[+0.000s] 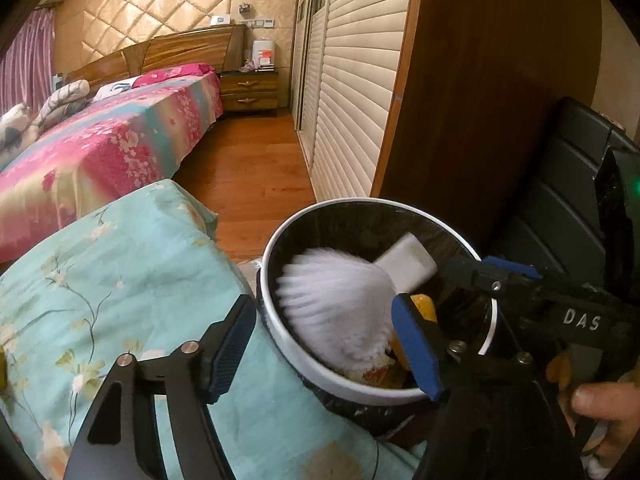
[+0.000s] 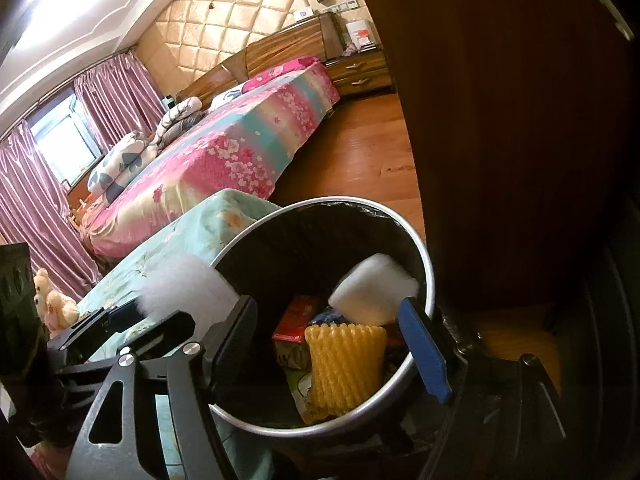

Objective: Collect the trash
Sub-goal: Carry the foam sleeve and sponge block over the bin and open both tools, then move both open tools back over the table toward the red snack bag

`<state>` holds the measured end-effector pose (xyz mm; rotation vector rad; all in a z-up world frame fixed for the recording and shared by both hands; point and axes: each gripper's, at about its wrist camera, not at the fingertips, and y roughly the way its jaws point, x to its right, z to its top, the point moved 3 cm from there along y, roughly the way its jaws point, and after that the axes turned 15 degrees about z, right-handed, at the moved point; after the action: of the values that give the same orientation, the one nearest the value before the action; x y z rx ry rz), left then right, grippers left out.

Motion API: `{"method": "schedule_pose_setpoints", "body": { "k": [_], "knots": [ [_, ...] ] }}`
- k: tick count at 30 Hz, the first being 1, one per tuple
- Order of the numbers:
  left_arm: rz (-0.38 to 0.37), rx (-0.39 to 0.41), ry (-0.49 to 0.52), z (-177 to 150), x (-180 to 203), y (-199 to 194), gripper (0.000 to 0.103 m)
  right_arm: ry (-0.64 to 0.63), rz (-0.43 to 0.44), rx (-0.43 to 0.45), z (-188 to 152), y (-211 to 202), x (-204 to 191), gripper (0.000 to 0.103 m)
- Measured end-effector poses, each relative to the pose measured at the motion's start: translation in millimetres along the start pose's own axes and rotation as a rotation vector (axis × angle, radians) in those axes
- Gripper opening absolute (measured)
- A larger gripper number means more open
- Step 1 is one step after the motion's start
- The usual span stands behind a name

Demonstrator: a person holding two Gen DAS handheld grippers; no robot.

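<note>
A round white-rimmed trash bin (image 1: 280, 320) with a black liner stands beside a bench with a teal floral cover. A white foam net (image 1: 336, 304), blurred with motion, is at the bin's mouth, free of both grippers. Inside lie a white foam block (image 1: 408, 266), a yellow foam net (image 2: 346, 368) and a red carton (image 2: 296, 318). My left gripper (image 1: 324, 344) is open, its fingers astride the bin's near rim. My right gripper (image 2: 328, 348) is open over the bin (image 2: 428, 276). It also shows in the left wrist view (image 1: 452, 280) at the bin's right side. The white net (image 2: 188, 286) shows blurred at the left rim.
The teal-covered bench (image 1: 120, 280) lies left of the bin. A bed (image 1: 100, 148) with pink floral sheets stands behind. A wooden wardrobe (image 1: 480, 80) with louvred doors is to the right, a black chair (image 1: 568, 200) next to it. Wooden floor (image 1: 248, 160) runs between.
</note>
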<state>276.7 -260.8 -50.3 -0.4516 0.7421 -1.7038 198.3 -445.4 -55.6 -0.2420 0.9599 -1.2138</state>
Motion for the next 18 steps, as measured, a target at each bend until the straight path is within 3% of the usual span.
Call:
{"method": "schedule_pose_setpoints", "body": {
  "k": [9,18],
  "knots": [
    [0.006,0.001,-0.064,-24,-27,-24,0.070,0.009,0.013,0.038,-12,-13,-14,0.079],
    [0.065,-0.013,-0.171,-64,-76,-57,0.071,-0.016,0.081,0.038,-32,-7,-54,0.085]
  ]
}}
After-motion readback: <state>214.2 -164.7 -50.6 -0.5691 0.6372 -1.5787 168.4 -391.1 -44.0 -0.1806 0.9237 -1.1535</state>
